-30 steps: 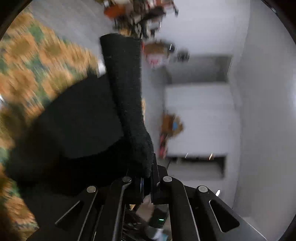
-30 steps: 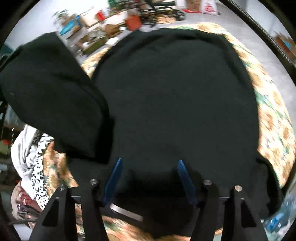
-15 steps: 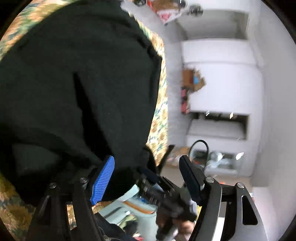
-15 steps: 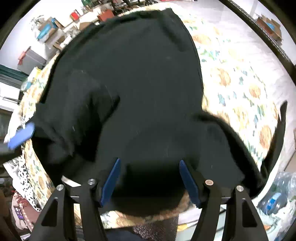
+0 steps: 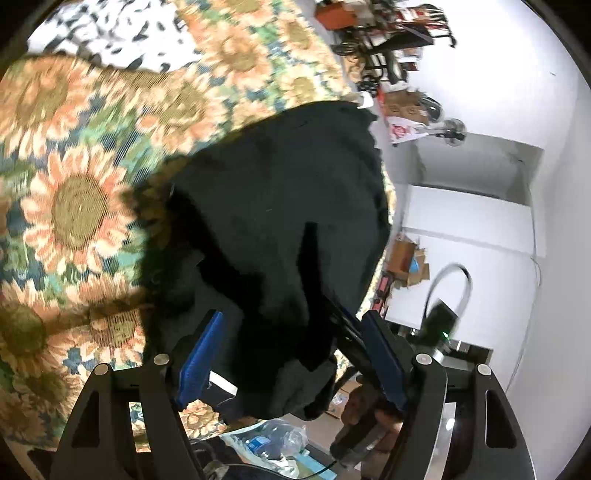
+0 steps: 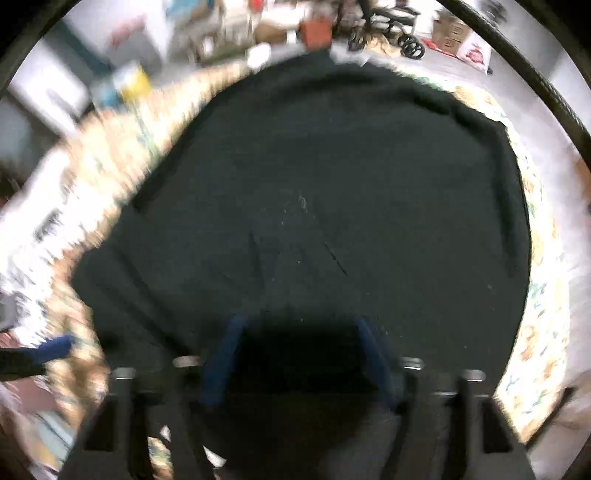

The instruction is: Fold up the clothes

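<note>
Left gripper [image 5: 291, 356] angled down, jaws just opened wide around black garment [image 5: 280, 221]; right gripper [image 6: 299, 354] pointed steeply down, jaws closing, grip unclear.

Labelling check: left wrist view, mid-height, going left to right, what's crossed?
Sunflower-print cloth cover → black knit garment → brown cardboard box with blue inside → white wall panel

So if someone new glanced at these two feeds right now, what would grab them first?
The black garment fills nearly the whole right wrist view, spread flat on the sunflower-print cloth. In the left wrist view the cloth's orange flowers dominate the left half, with a bunched edge of the garment sagging between the open left gripper. A black-and-white spotted fabric lies at the top left.
</note>
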